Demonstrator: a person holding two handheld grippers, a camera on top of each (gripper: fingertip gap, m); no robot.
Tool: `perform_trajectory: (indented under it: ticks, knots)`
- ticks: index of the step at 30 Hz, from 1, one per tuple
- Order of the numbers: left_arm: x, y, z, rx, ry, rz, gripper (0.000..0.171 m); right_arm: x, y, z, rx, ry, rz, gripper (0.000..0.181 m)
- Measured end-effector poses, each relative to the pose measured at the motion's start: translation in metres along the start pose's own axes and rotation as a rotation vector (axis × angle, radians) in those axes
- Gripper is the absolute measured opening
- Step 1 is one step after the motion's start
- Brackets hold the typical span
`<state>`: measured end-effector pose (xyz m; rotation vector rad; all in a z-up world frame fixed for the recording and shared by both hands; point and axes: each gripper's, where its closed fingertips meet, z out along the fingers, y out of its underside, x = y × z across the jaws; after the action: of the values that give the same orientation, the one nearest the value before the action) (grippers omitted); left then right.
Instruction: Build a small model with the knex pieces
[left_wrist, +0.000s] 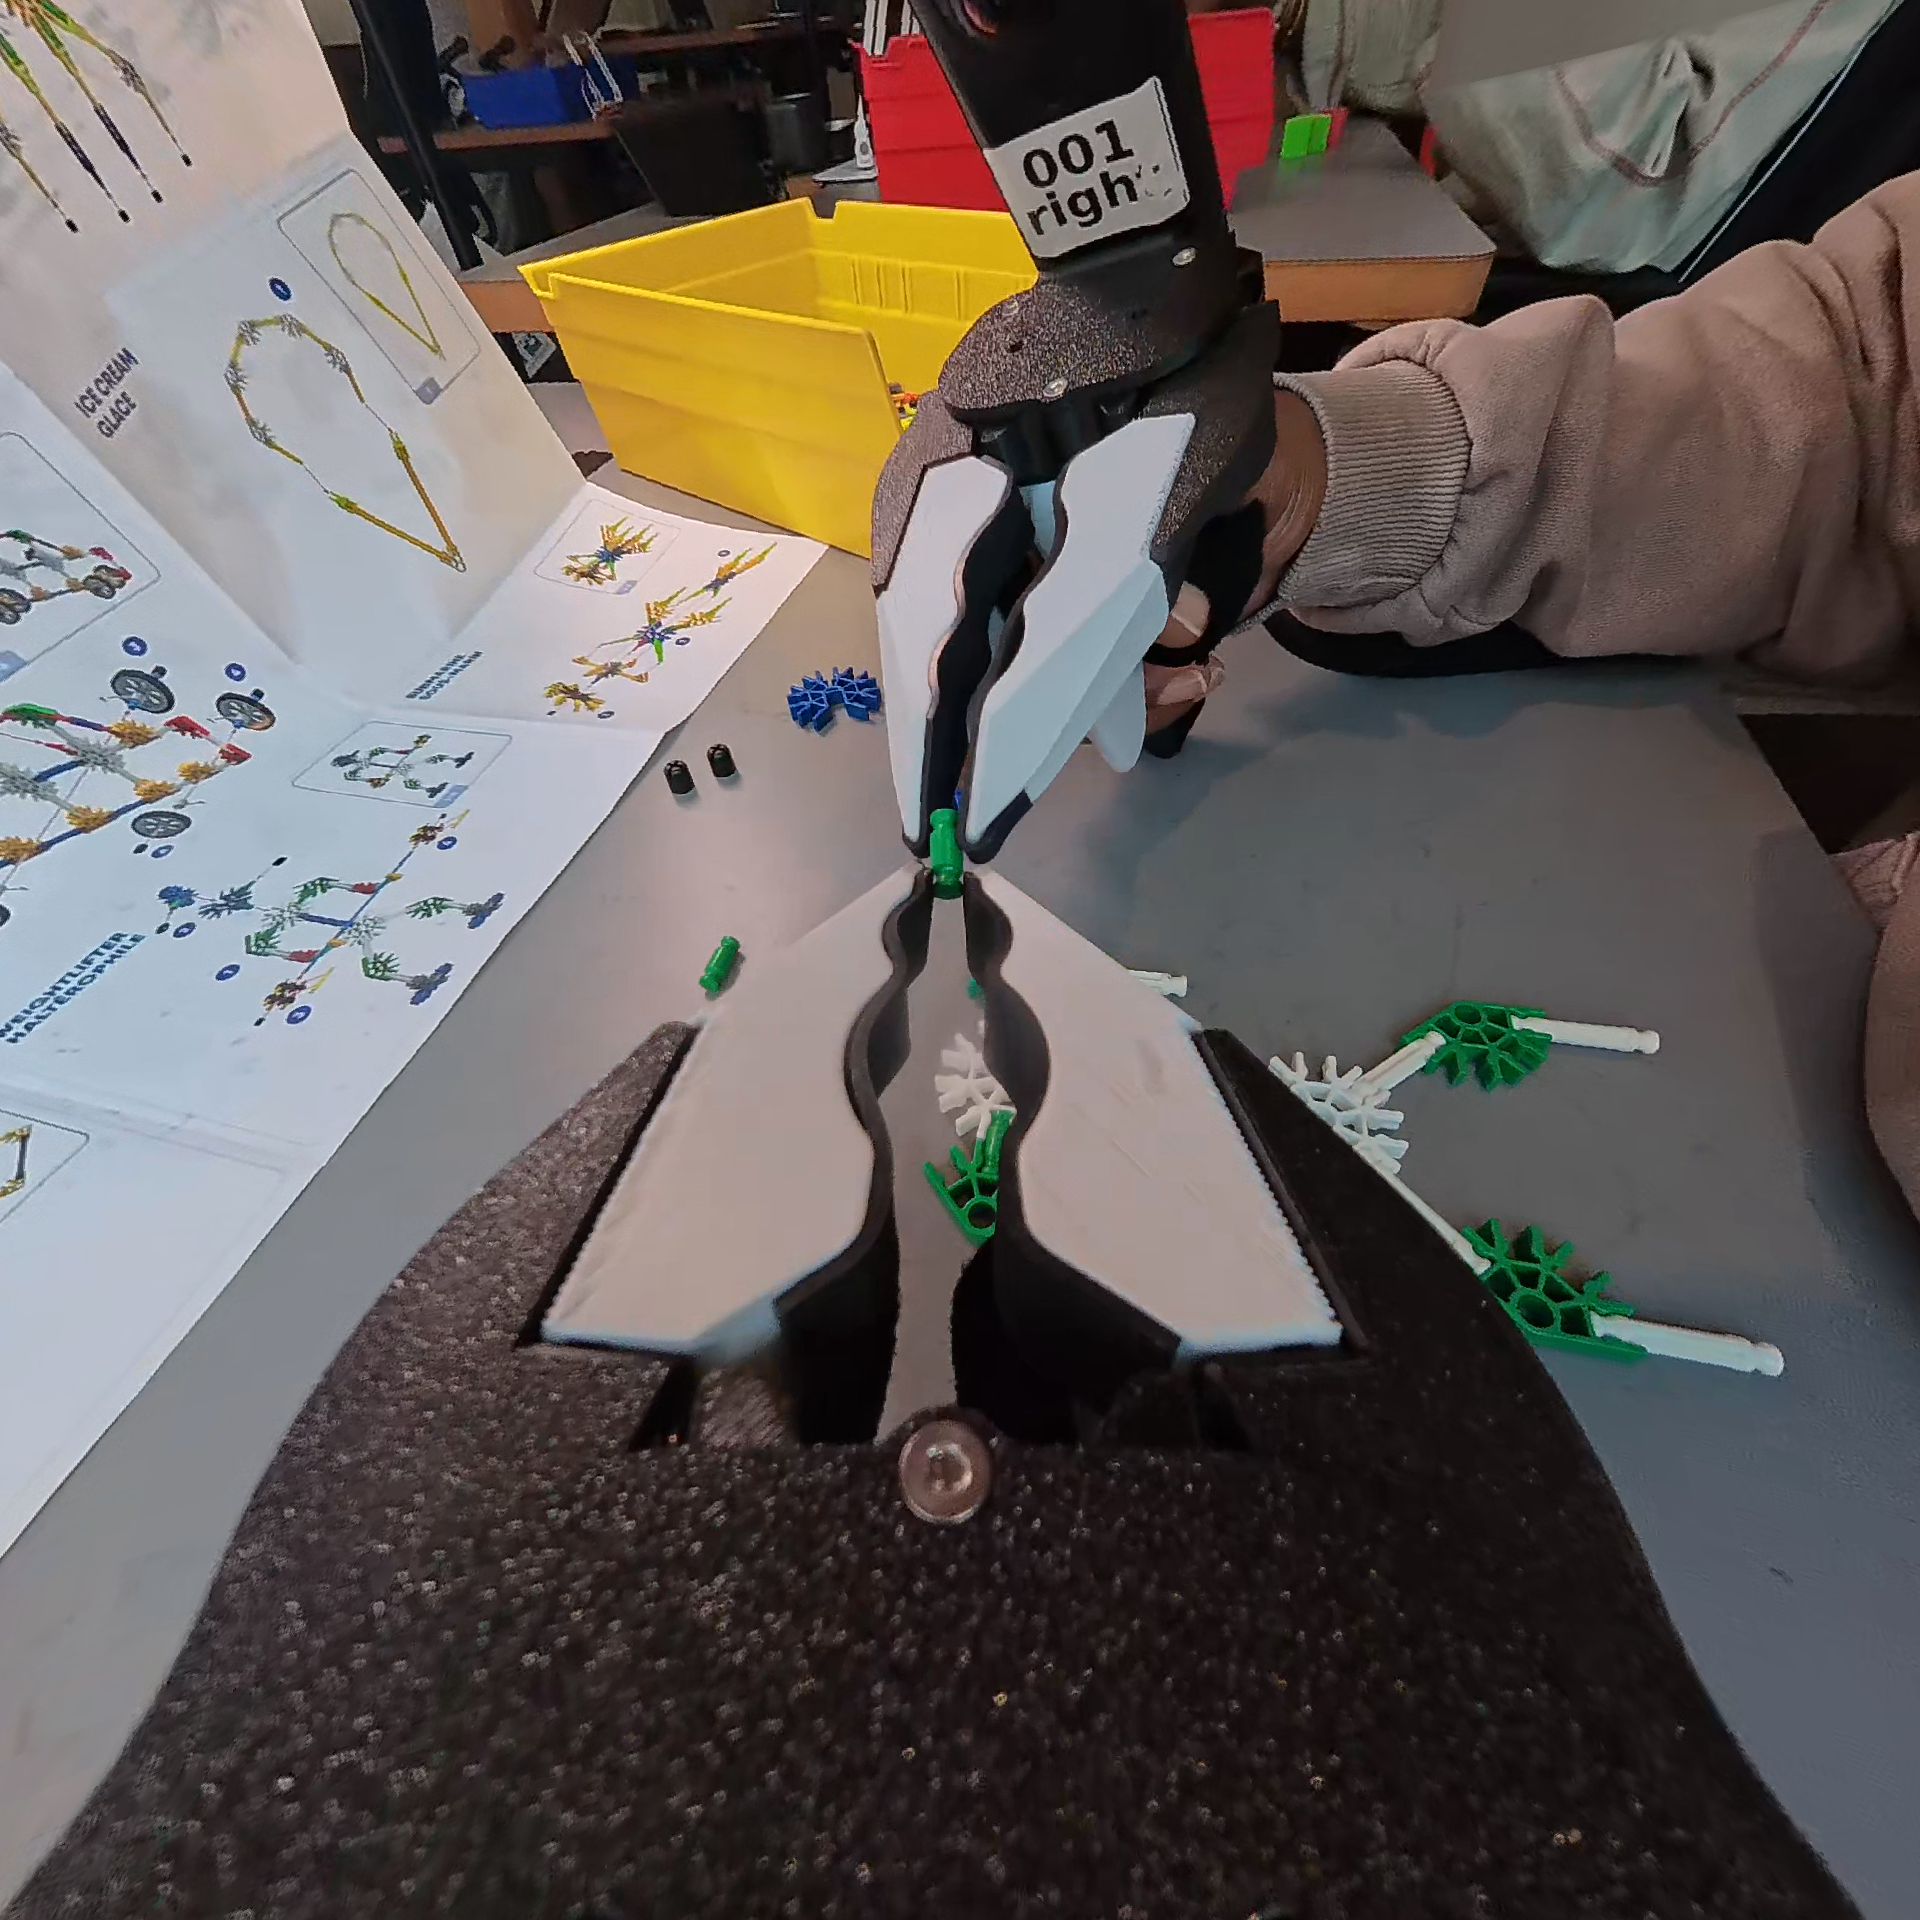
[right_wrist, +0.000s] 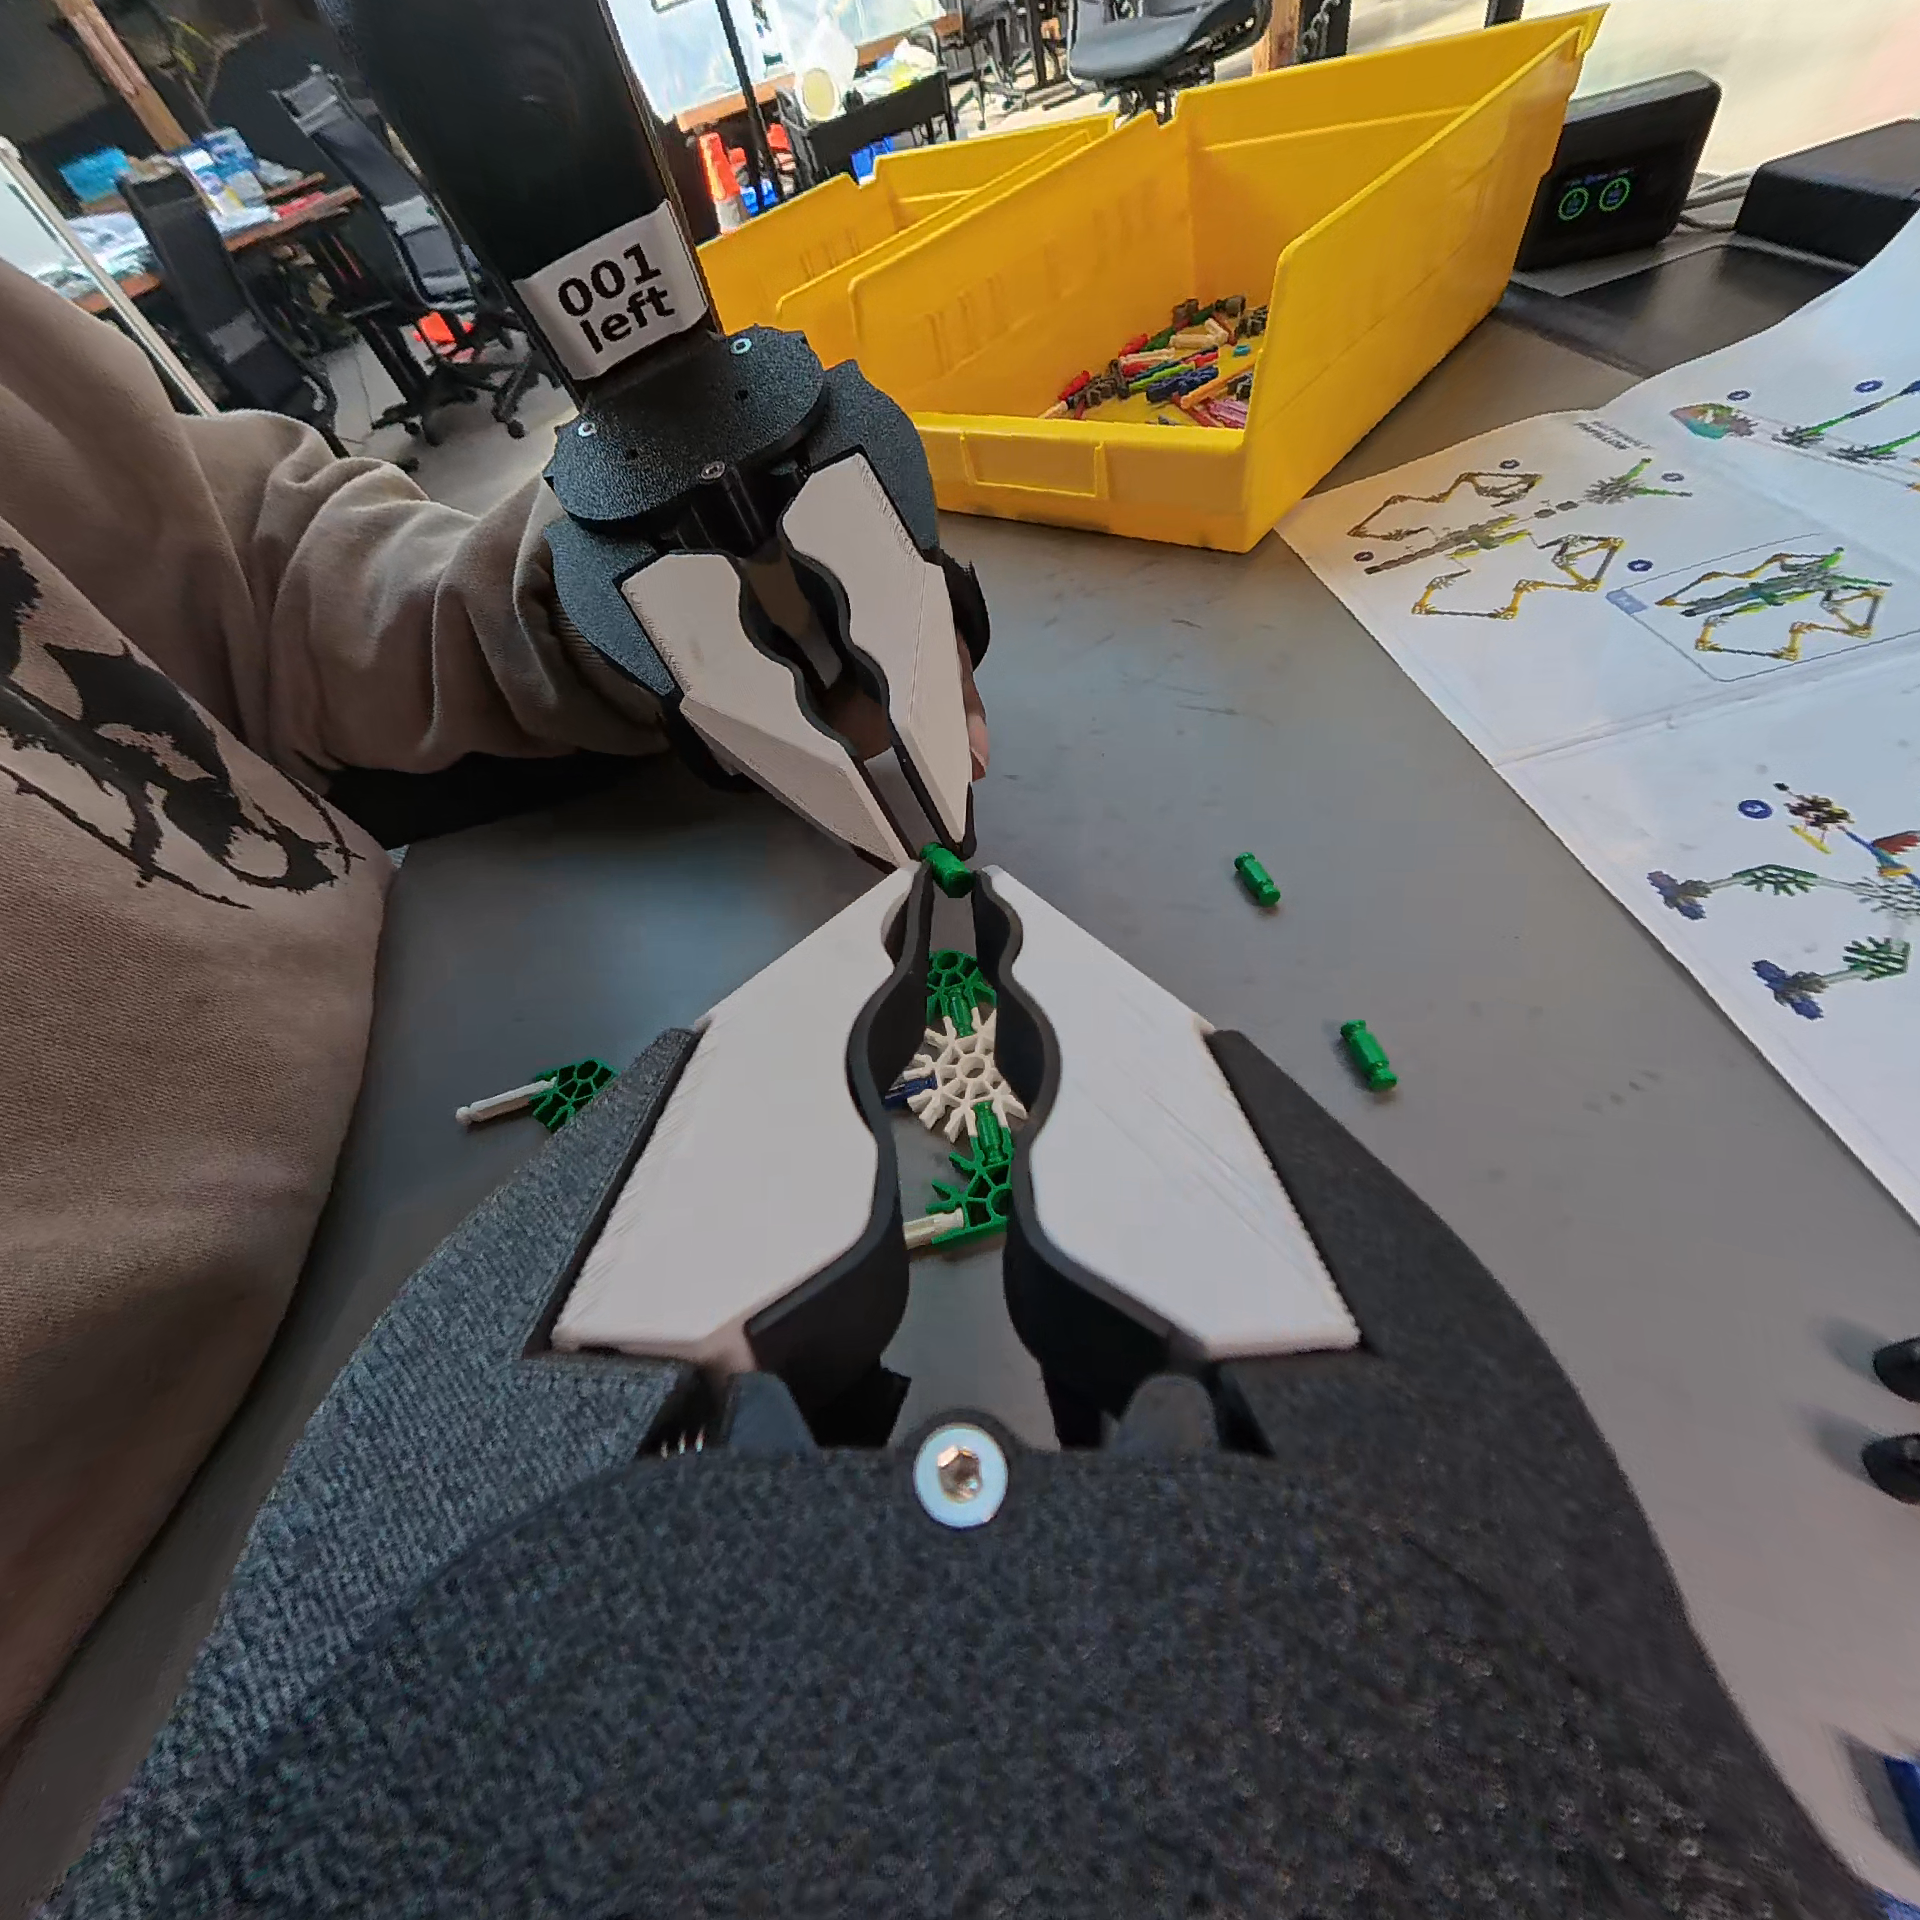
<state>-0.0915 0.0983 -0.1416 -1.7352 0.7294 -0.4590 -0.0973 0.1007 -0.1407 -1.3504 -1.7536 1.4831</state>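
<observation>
Green plastic, short and rigid: the small green rod (left_wrist: 943, 854) sits pinched tip to tip between your left hand-held gripper (left_wrist: 943, 881) and right hand-held gripper (right_wrist: 948, 881), both narrowed onto it above the grey surface (left_wrist: 1351, 894). Judged light and slippery; grip each end squarely.

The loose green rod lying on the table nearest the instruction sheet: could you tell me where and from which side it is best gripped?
Grip the loose green rod across its narrow middle, coming from straight above. It lies flat on the grey table, flared ends free, with open space on both long sides for the fingers.
</observation>
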Motion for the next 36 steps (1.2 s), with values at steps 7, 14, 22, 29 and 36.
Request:
perform_trajectory:
  ticks: [7,14,22,29,36]
  knots:
    - [0.005,0.025,0.007,-0.136,0.041,-0.008,0.008,0.007,0.023,0.003,-0.223,-0.084,0.051,0.004]
    - [0.009,0.058,-0.001,-0.319,0.111,-0.102,0.027,0.014,0.048,0.01,-0.635,-0.239,0.005,0.004]
    - [0.011,0.074,0.0,-0.405,0.115,-0.08,0.016,0.015,0.064,0.019,-0.883,-0.384,0.094,0.005]
    - [0.011,0.075,0.001,-0.407,0.113,-0.073,0.014,0.021,0.067,0.02,-0.969,-0.413,0.15,0.007]
    - [0.013,0.074,0.002,-0.407,0.117,-0.068,0.014,0.022,0.069,0.02,-1.048,-0.419,0.113,0.008]
